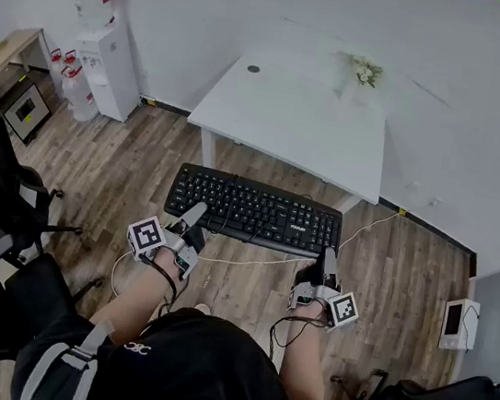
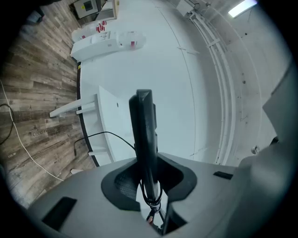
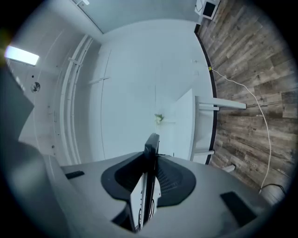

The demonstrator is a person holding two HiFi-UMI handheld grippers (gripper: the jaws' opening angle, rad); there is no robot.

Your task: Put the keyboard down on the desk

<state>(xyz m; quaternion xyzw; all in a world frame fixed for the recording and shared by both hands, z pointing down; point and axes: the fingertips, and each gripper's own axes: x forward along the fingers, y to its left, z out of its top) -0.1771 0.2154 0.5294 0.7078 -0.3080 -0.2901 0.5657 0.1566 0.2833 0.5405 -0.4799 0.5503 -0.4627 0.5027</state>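
Observation:
A black keyboard (image 1: 253, 210) hangs in the air over the wooden floor, short of the white desk (image 1: 290, 117). My left gripper (image 1: 192, 223) is shut on its near left edge, and my right gripper (image 1: 327, 262) is shut on its near right corner. In the left gripper view the keyboard (image 2: 143, 135) shows edge-on, clamped between the dark pads, with its cable looped below. In the right gripper view the keyboard's (image 3: 150, 176) thin edge stands between the pads too. A white cable (image 1: 250, 260) trails under the keyboard.
A small vase of flowers (image 1: 364, 72) stands at the desk's far right. A water dispenser (image 1: 102, 65) is by the wall on the left, black office chairs (image 1: 4, 195) at left and lower right, and a small white device (image 1: 457, 320) on the floor at right.

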